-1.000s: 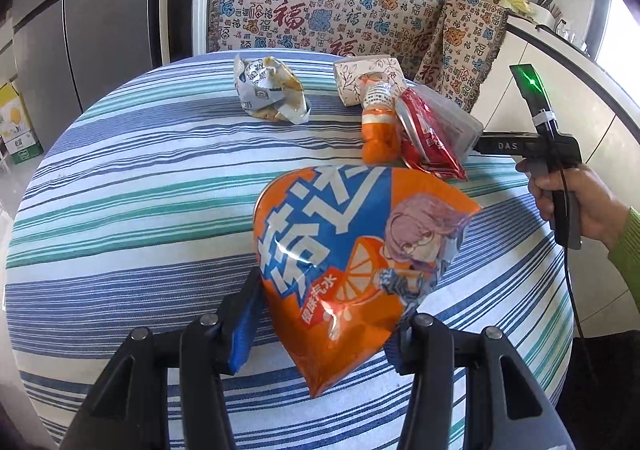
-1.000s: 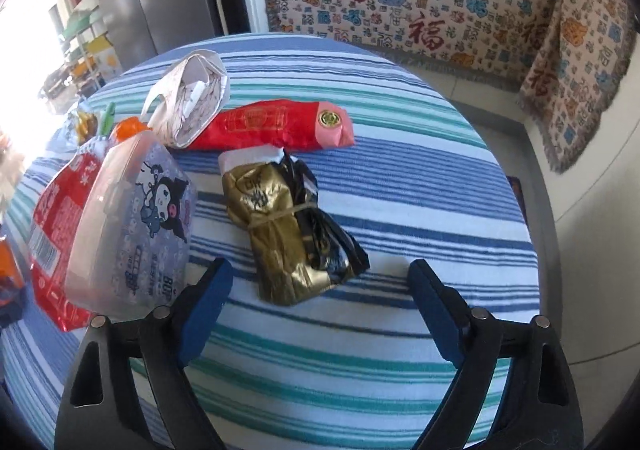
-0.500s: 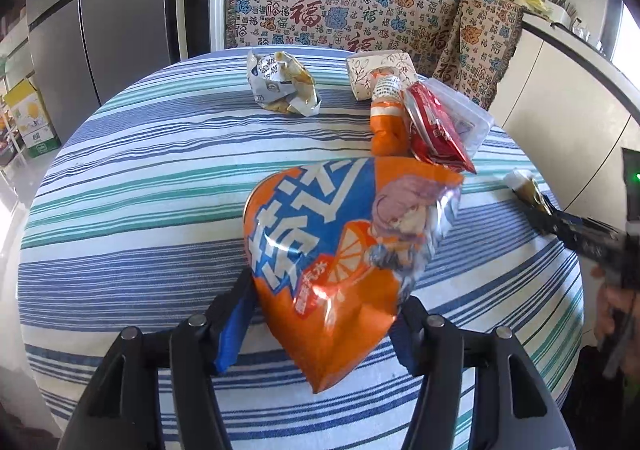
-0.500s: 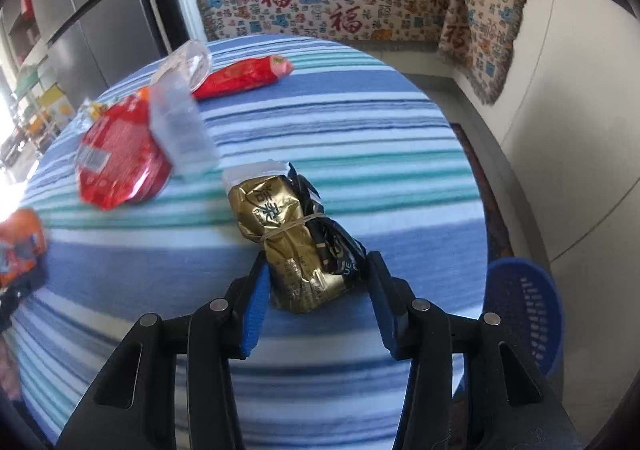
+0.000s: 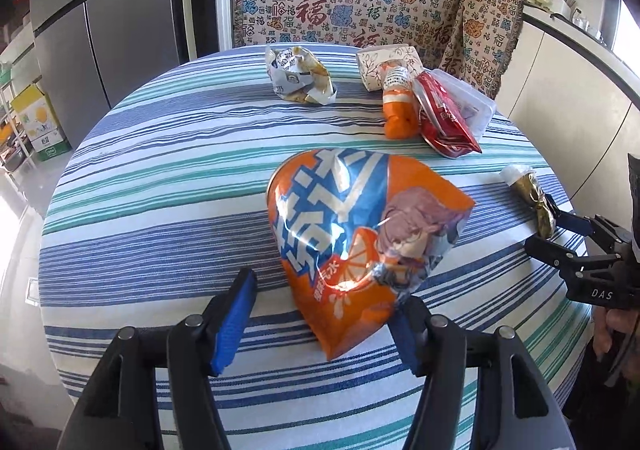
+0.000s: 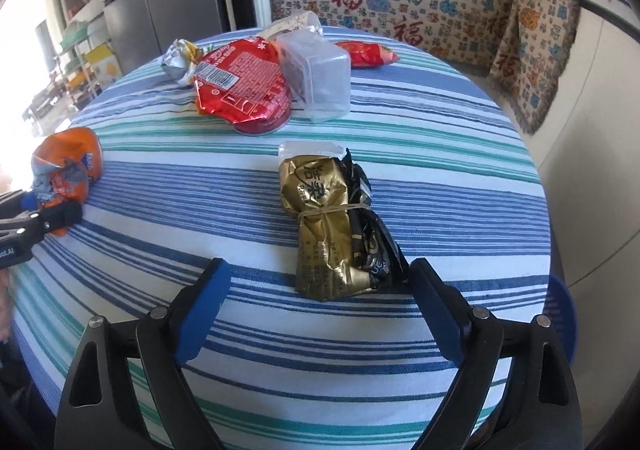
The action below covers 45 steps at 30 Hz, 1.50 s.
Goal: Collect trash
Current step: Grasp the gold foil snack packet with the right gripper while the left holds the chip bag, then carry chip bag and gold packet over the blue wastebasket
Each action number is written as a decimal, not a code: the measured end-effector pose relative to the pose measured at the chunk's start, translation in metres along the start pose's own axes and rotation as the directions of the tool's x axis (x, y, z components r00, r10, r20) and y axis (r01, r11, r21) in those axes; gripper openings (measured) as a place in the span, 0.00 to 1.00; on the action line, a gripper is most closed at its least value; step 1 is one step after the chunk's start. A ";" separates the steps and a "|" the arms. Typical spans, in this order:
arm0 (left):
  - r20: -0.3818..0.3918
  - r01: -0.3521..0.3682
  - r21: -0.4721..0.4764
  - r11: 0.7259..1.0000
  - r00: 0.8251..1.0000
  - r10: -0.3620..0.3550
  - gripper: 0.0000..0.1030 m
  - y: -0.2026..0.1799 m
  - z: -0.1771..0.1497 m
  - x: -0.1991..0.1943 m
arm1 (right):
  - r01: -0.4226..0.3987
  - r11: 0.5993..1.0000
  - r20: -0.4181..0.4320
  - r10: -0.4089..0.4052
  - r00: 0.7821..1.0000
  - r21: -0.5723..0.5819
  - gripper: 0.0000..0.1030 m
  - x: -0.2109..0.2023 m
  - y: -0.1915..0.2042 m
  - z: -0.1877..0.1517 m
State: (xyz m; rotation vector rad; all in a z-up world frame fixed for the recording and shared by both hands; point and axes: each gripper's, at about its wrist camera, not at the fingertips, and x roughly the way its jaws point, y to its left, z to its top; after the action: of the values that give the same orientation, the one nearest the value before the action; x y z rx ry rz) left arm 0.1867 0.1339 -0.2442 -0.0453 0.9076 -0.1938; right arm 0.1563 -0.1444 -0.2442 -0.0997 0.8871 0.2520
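Two pairs of tongs, and both have loosened within the last second. The left tongs [image 5: 324, 292] were pinching the orange snack bag [image 5: 360, 226] on both sides half a second ago. Now they are open: the pad at nine o'clock stands clear of the bag, the other pad sits close against its edge, and the bag's lower corner rests on the striped bench [image 5: 160, 170]. The right tongs [image 6: 318, 268] had closed in on the gold packet [image 6: 328, 226] half a second ago and have just been opening. They are spread wide, the packet lies flat on the bench between the pads, the three o'clock pad is just beside its black edge and the nine o'clock pad is well apart. Neither piece of trash is gripped, so both grasps look given up or being reset, and nothing is on its way off the bench. Further out, at twelve o'clock from the right tongs, a red wrapper [image 6: 244, 90] leans against a clear plastic box [image 6: 320, 78], and a crumpled silver wrapper [image 5: 300, 76] lies beyond the bag. A blue basket [image 6: 562, 326] shows below the bench edge at four o'clock, probably where the trash belongs.
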 end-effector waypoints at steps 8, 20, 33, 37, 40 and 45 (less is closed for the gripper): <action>0.015 -0.008 0.026 1.000 1.000 0.008 0.62 -0.009 0.004 0.000 | -0.048 0.997 -0.023 0.049 0.999 0.058 0.89 -0.009 -0.017 0.010; 0.057 -0.035 0.169 0.985 0.998 0.025 0.53 -0.034 0.018 -0.003 | -0.081 0.991 -0.174 0.061 0.983 -0.110 0.72 0.019 -0.007 0.041; 0.088 0.072 0.128 0.989 0.993 -0.083 0.33 -0.052 0.026 -0.020 | -0.162 0.985 -0.054 0.166 0.985 0.065 0.35 -0.028 -0.031 0.028; 0.089 0.089 0.139 0.986 0.991 -0.102 0.33 -0.069 0.030 -0.023 | -0.157 0.985 -0.056 0.161 0.985 0.076 0.35 -0.029 -0.037 0.023; 0.076 0.112 0.143 0.983 0.989 -0.124 0.33 -0.084 0.033 -0.021 | -0.171 0.979 -0.044 0.176 0.983 0.113 0.35 -0.032 -0.045 0.019; 0.041 0.151 0.156 0.976 0.986 -0.159 0.33 -0.110 0.038 -0.013 | -0.163 0.978 -0.043 0.170 0.985 0.133 0.35 -0.035 -0.057 0.014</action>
State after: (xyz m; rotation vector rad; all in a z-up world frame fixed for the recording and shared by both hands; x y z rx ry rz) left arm 0.1924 0.0271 -0.1977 0.0213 0.8340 -0.4052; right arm 0.1608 -0.2032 -0.2089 0.0890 0.9645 0.3483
